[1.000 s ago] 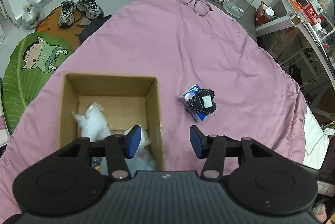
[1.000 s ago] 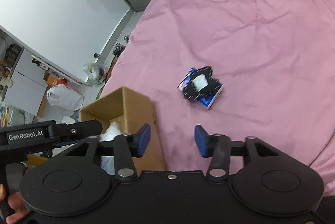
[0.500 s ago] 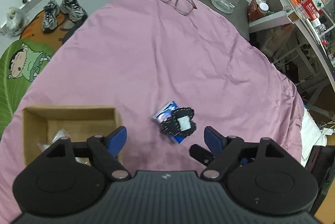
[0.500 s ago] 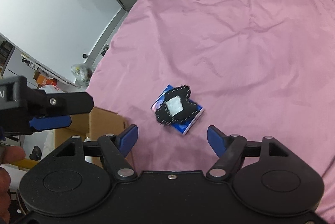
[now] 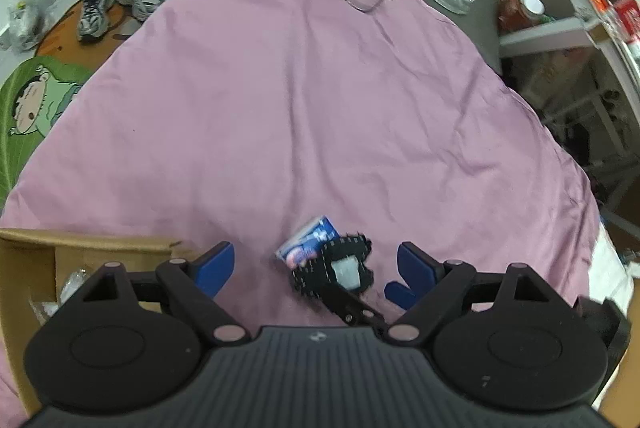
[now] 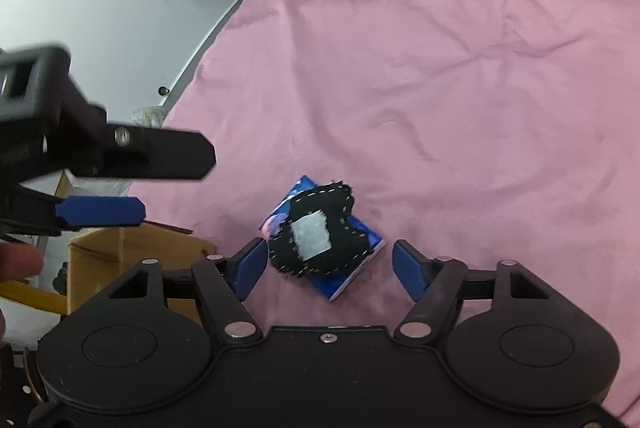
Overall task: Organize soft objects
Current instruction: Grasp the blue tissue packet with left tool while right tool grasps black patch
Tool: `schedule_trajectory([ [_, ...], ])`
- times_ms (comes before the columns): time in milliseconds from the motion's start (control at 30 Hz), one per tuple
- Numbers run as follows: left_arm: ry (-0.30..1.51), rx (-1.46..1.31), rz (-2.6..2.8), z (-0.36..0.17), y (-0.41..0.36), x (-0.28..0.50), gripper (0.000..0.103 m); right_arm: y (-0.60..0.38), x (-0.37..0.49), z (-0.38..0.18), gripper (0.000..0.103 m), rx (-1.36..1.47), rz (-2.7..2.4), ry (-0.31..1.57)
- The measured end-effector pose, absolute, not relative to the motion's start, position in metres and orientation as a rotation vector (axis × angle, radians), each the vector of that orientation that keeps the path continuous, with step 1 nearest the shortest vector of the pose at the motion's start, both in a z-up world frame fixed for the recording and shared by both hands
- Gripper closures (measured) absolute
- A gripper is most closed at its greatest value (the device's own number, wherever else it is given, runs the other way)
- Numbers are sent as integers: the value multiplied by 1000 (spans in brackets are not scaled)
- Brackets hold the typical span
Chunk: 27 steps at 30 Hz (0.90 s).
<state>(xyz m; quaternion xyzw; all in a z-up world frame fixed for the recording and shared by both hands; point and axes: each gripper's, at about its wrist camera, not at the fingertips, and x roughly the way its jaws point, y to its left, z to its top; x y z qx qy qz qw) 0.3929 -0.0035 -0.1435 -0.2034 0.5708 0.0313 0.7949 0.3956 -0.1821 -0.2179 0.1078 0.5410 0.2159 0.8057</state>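
Both views are evenly and softly lit, fairly bright, with no hard glare; the pink bed [image 5: 320,88] shows only faint shading in its creases and a weak shadow under the black pad [image 6: 316,232]. Fisheye bending curves the bed's edge and squeezes the room toward the rim, with dark corners at 2 and 10 o'clock. In the right view the left hand-held gripper [image 6: 100,180] at 9 o'clock is smeared by motion blur, and the left view is slightly soft throughout.

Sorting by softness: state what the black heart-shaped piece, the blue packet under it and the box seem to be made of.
Black heart: likely stuffed felt, matte, pale stitching along its edge.
Blue packet: glossy printed wrapper, probably plastic film.
Box: brown corrugated cardboard, dull raw edges.
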Motion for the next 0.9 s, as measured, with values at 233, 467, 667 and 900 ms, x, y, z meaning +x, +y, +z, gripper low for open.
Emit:
schedule_trajectory([
  [233, 1255, -462, 76, -161, -20, 407, 15, -197, 404, -232, 78, 287, 484, 1205],
  [467, 1297, -474, 133, -188, -35, 412, 15, -227, 407, -235, 79, 306, 440, 1231],
  [667, 1314, -476, 172, -207, -41, 413, 16, -246, 404, -239, 79, 319, 416, 1239],
  [900, 1351, -461, 254, -227, -48, 418, 16, -262, 401, -232, 78, 308, 398, 1240],
])
